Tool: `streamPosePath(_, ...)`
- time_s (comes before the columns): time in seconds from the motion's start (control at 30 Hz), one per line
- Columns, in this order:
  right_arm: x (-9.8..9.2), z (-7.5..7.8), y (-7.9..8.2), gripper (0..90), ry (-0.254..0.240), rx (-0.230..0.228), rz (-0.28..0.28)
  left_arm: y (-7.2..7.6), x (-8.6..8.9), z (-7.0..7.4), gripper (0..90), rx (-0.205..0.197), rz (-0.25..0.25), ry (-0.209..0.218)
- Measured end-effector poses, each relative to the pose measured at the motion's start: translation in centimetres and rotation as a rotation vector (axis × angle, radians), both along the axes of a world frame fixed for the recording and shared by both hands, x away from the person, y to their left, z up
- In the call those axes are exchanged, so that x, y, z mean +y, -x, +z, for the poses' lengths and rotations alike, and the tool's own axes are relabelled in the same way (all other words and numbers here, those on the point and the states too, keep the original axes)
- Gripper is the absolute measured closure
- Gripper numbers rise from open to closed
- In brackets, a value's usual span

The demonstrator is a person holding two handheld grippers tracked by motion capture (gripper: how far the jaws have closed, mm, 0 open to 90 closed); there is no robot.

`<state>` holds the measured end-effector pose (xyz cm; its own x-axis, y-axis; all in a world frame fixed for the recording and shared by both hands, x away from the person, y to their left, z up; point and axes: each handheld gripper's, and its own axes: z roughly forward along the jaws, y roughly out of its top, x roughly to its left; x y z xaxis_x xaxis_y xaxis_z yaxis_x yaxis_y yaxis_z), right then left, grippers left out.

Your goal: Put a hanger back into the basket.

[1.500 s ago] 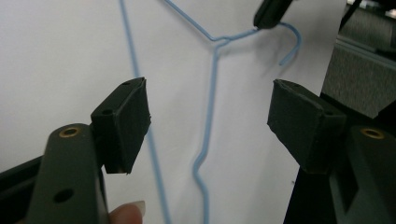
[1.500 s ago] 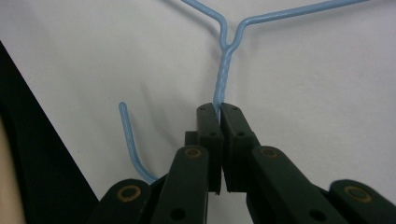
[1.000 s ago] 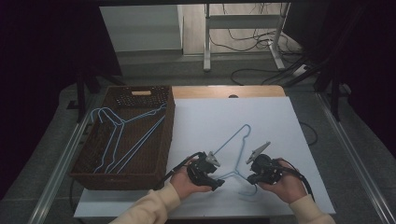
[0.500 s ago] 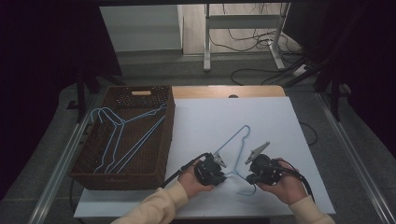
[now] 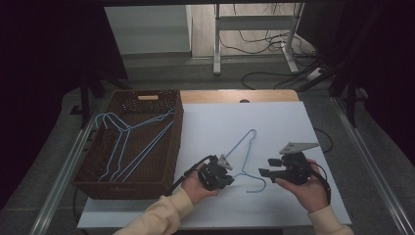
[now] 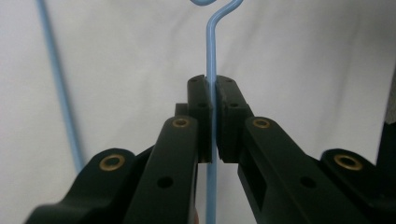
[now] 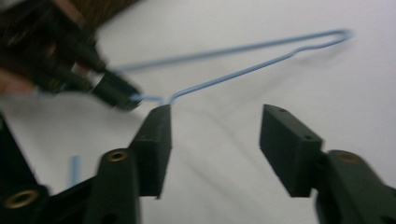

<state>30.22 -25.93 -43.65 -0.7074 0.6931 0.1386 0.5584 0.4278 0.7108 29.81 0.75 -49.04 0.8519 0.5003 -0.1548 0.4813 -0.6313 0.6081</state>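
Left gripper (image 5: 226,177) is clamping the blue wire hanger (image 5: 243,149) at the neck just below its hook, wire pinched between the pads (image 6: 201,112). The hanger is lying ahead of it on the white table (image 5: 274,117): light, thin, springy, likely slippery; the neck looks the firmest hold. Right gripper (image 5: 265,167), jaws just opened and holding nothing, is hovering beside the hook.

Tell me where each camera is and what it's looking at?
High view: above the person's side, looking down on the white table, wicker basket, both hands.
Left gripper view: rides the left gripper, its black jaws shut on the blue hanger.
Right gripper view: rides the right gripper, jaws open.
All share the hanger.
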Motion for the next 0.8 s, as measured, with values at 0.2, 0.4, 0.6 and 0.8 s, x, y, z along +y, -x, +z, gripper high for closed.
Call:
streamPosePath(0.2,-2.5,0.1,-0.3,36.3,-0.127,-0.025,-0.116,0.0,1.7,1.5,86.0,-0.020,0.048,0.042)
streamPosePath(0.4,-3.1,-0.9,-0.6,35.9,-0.108,-0.009,-0.138,-0.1,3.3,3.4,86.1,-0.035,0.075,0.082)
streamPosePath(0.6,-3.0,-1.7,-0.8,36.0,-0.080,0.005,-0.137,-0.2,5.2,5.5,86.2,-0.053,0.104,0.142)
streamPosePath(0.8,-3.0,-2.2,-0.9,36.0,-0.075,0.009,-0.141,-0.2,7.2,7.4,86.3,-0.054,0.125,0.211)
